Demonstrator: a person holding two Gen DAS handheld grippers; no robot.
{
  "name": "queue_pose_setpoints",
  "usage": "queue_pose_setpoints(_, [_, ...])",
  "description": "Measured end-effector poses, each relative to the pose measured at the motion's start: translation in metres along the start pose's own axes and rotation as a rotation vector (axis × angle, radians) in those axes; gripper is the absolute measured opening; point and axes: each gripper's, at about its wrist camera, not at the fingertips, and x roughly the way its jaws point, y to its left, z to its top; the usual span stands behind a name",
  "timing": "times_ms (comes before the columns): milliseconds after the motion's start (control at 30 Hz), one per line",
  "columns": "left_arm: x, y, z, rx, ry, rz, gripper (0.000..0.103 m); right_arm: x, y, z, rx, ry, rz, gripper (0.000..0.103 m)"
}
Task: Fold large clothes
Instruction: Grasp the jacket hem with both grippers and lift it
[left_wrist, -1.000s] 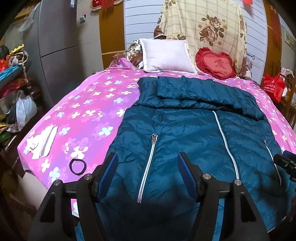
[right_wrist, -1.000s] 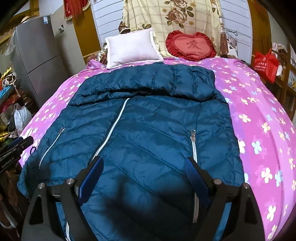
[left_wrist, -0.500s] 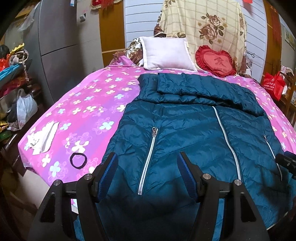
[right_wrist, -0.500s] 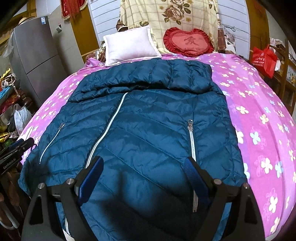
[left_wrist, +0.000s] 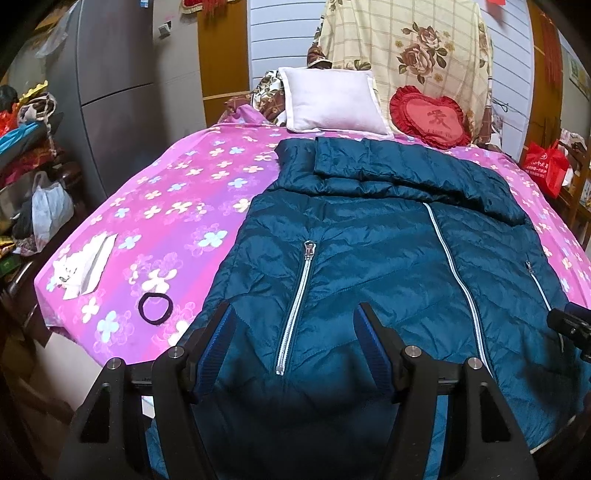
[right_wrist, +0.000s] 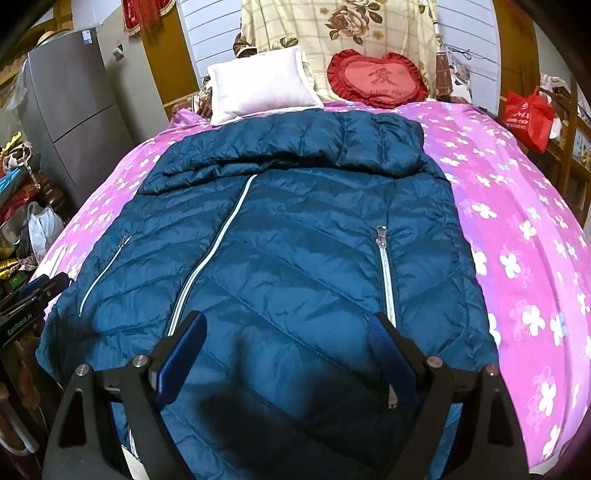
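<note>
While jacket (left_wrist: 388, 266) lies flat | left gripper (left_wrist: 295, 332), right gripper (right_wrist: 288, 339) gape above hem

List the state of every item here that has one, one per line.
jacket: flat on bed, front up, top folded down
main zipper: closed
pocket zipper: closed
left tongs: open, empty
right tongs: open, empty
hair tie: lying loose on bedsheet

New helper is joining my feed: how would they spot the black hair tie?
Find the pink flowered bedsheet under the teal down jacket. On the bare sheet beside the jacket's hem lies the hair tie, a thin black ring, darker and rounder than the white paper nearby.
</note>
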Motion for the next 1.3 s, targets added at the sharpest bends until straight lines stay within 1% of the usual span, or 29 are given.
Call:
queue_pose_setpoints(533, [0.004, 0.005, -0.008, -0.006, 0.017, 0.008, 0.048, 0.004, 0.004, -0.006, -0.011, 0.019, -0.003, 0.092])
queue_pose_setpoints(800, [0.009, 0.014, -0.013, -0.014, 0.053, 0.002, 0.048, 0.005, 0.004, -0.009, -0.020, 0.034, -0.009, 0.092])
queue_pose_setpoints(900, [0.009, 0.023, -0.016, -0.030, 0.078, -0.024, 0.048, 0.004, 0.000, -0.010, -0.009, 0.048, -0.007, 0.092])
queue_pose_setpoints(1033, [0.008, 0.042, -0.018, -0.055, 0.110, -0.063, 0.048, 0.002, -0.015, -0.013, 0.038, 0.076, 0.010, 0.092])
queue_pose_setpoints(1167, [0.010, 0.074, -0.022, -0.134, 0.164, -0.133, 0.048, -0.004, -0.031, -0.018, 0.043, 0.098, -0.012, 0.092])
queue_pose_setpoints(1300, [0.019, 0.098, -0.028, -0.215, 0.206, -0.167, 0.048, -0.012, -0.058, -0.028, 0.073, 0.133, -0.025, 0.092])
